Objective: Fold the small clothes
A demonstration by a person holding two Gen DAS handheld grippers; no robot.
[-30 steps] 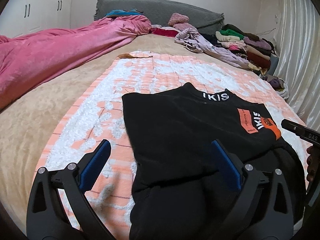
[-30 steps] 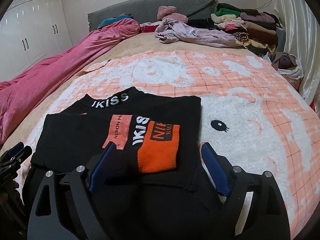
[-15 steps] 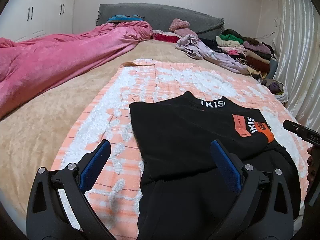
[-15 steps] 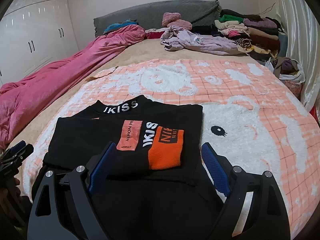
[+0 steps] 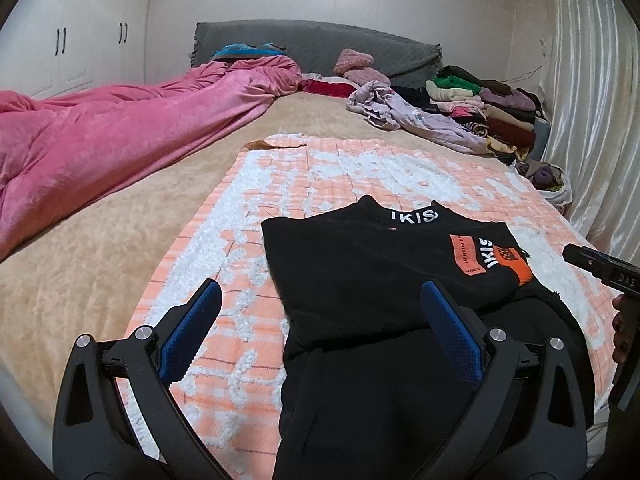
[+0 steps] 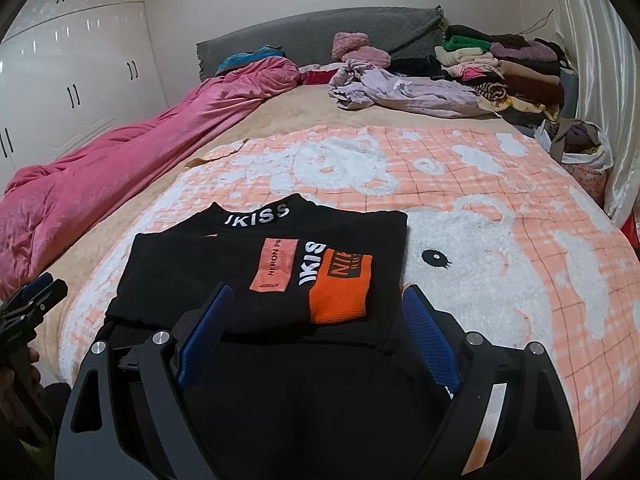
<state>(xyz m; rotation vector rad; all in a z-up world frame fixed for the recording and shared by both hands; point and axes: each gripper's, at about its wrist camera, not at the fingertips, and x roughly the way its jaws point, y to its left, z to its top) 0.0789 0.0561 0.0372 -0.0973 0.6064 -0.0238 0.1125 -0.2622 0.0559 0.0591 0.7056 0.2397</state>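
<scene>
A black top (image 5: 360,276) with white lettering on the collar and an orange sleeve cuff (image 6: 340,288) lies on the pink-and-white blanket (image 5: 340,176), its sleeves folded across the chest. It also shows in the right wrist view (image 6: 224,276). My left gripper (image 5: 320,304) is open and empty above the top's near left side. My right gripper (image 6: 316,312) is open and empty above the top's near right part, just short of the cuff. Each gripper shows at the edge of the other's view.
A pink duvet (image 5: 100,144) lies along the bed's left side. A crumpled lilac garment (image 6: 400,92) and a stack of folded clothes (image 6: 512,68) sit at the far right by the grey headboard (image 5: 320,44). A bag (image 6: 580,148) and curtain (image 5: 592,120) are on the right.
Both grippers have drawn back and up from the top, so it looks smaller and farther. Both stayed open. The top has not moved.
</scene>
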